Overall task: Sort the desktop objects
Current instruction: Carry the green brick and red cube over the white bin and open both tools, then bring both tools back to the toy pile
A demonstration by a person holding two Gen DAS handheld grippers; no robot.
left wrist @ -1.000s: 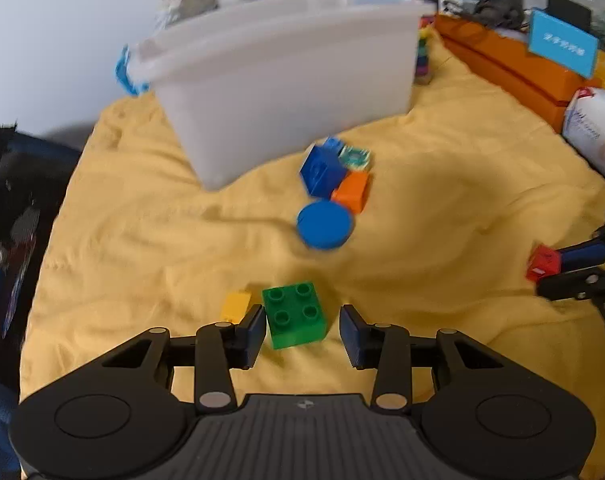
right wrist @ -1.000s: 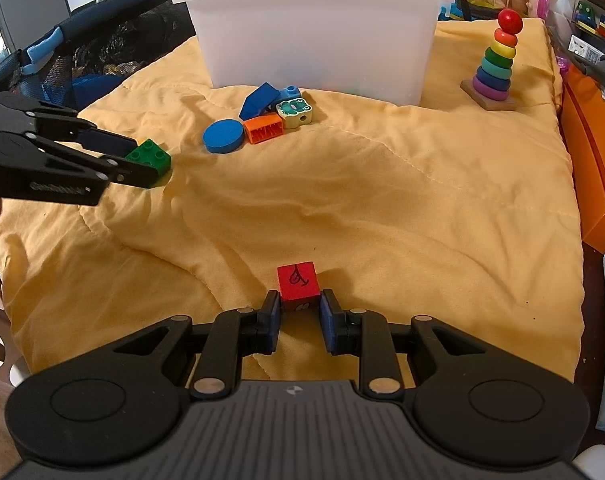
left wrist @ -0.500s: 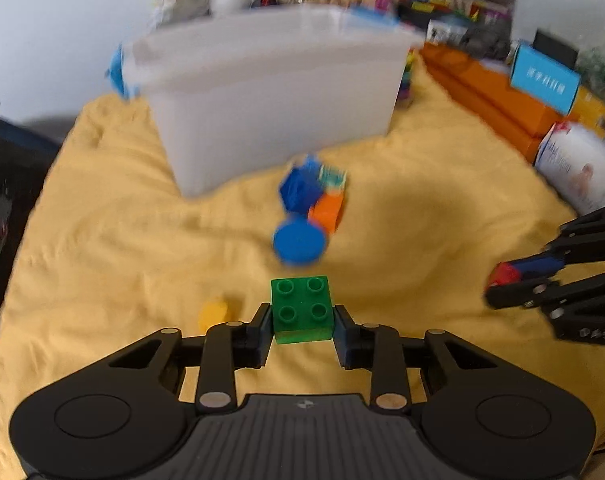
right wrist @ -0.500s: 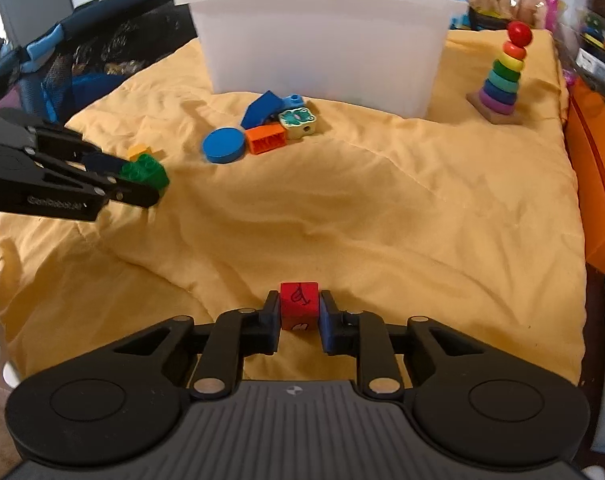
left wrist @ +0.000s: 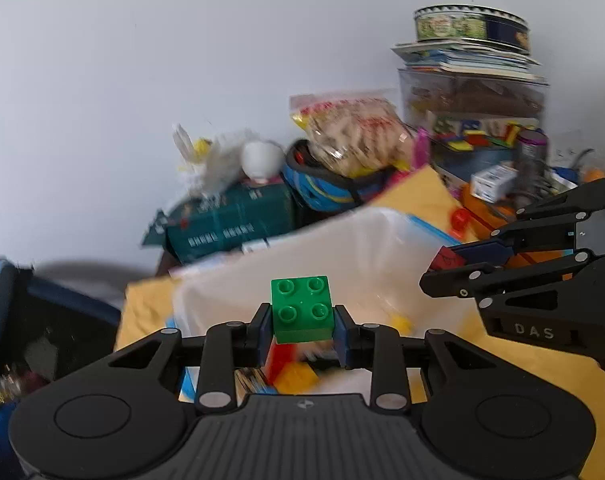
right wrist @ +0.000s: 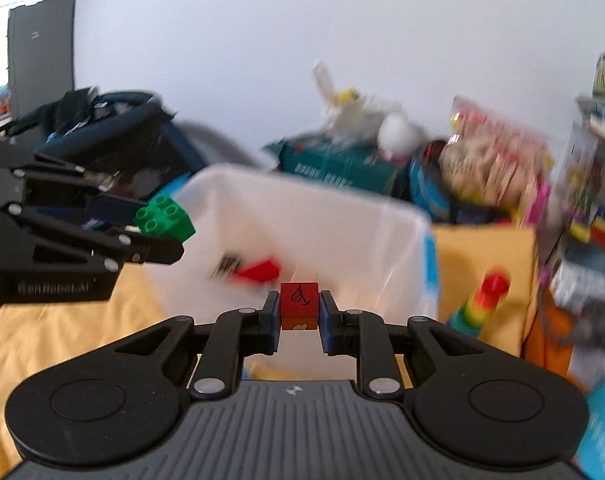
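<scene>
My left gripper is shut on a green studded brick and holds it above the open white plastic bin. My right gripper is shut on a small red cube with a black mark on top, at the near rim of the same bin. Each gripper shows in the other's view: the left gripper with the green brick at the left, the right gripper with the red cube at the right. Red and yellow pieces lie blurred inside the bin.
A yellow quilt covers the surface. A rainbow ring stacker stands right of the bin. Behind the bin are a green box, a snack bag and stacked boxes with a round tin. A dark bag sits at the left.
Both grippers have closed on their blocks and lifted them from the quilt up to the white bin. The loose blue, orange and yellow pieces have dropped out of view.
</scene>
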